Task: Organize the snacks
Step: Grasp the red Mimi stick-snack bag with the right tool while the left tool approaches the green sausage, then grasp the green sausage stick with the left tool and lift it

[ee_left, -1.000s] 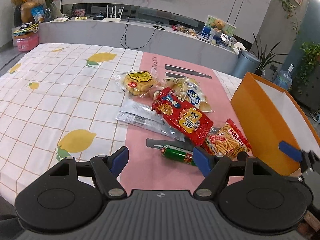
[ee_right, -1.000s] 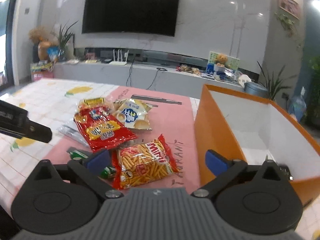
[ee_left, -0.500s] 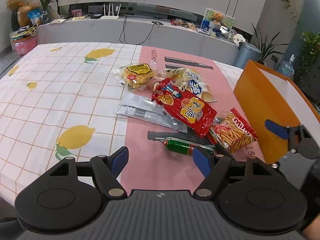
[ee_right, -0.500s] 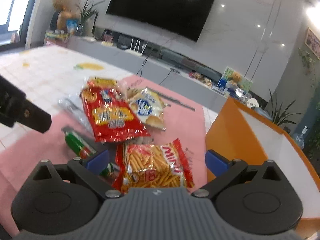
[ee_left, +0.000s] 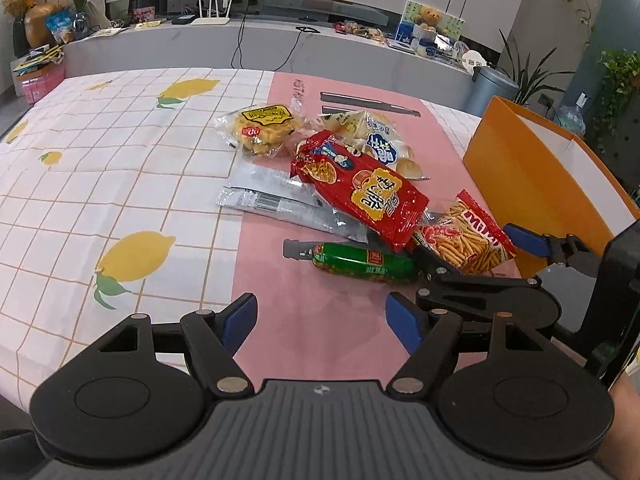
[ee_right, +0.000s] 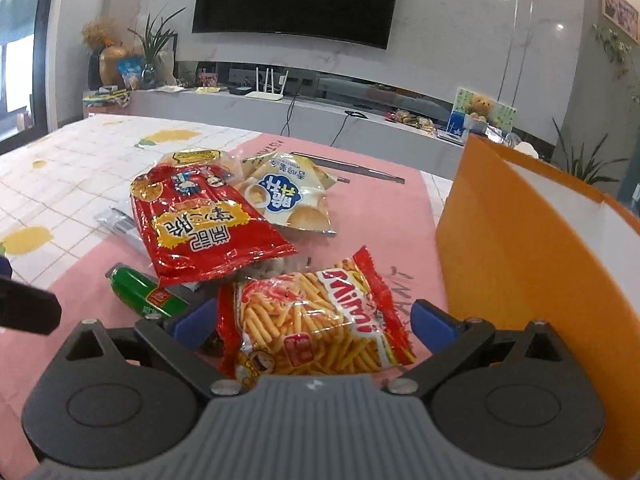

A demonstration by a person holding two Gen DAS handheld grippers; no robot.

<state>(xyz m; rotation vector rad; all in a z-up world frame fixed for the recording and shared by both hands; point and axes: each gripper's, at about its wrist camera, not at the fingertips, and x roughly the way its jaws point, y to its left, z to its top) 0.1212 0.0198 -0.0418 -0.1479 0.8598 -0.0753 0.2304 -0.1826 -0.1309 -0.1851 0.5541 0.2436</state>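
Observation:
A pile of snacks lies on the pink mat. A Mimi shrimp-stick bag (ee_right: 316, 316) (ee_left: 468, 236) is nearest the orange box (ee_right: 520, 248) (ee_left: 532, 176). A big red bag (ee_right: 204, 224) (ee_left: 364, 192), a green sausage (ee_right: 140, 292) (ee_left: 364, 266), a white-blue bag (ee_right: 284, 196), a yellow cake pack (ee_left: 264, 126) and silver packs (ee_left: 276, 200) lie around it. My right gripper (ee_right: 314, 322) is open, its fingers either side of the Mimi bag. My left gripper (ee_left: 322, 320) is open and empty, short of the sausage.
The lemon-print cloth (ee_left: 100, 184) covers the table's left side. A grey counter (ee_left: 280, 48) with clutter runs behind. A bin (ee_left: 492, 88) and plants stand at the back right. Dark printed bars (ee_left: 368, 100) mark the mat's far end.
My right gripper has moved down and forward until its open fingers straddle the Mimi bag. My left gripper has drawn back a little. No snack has moved.

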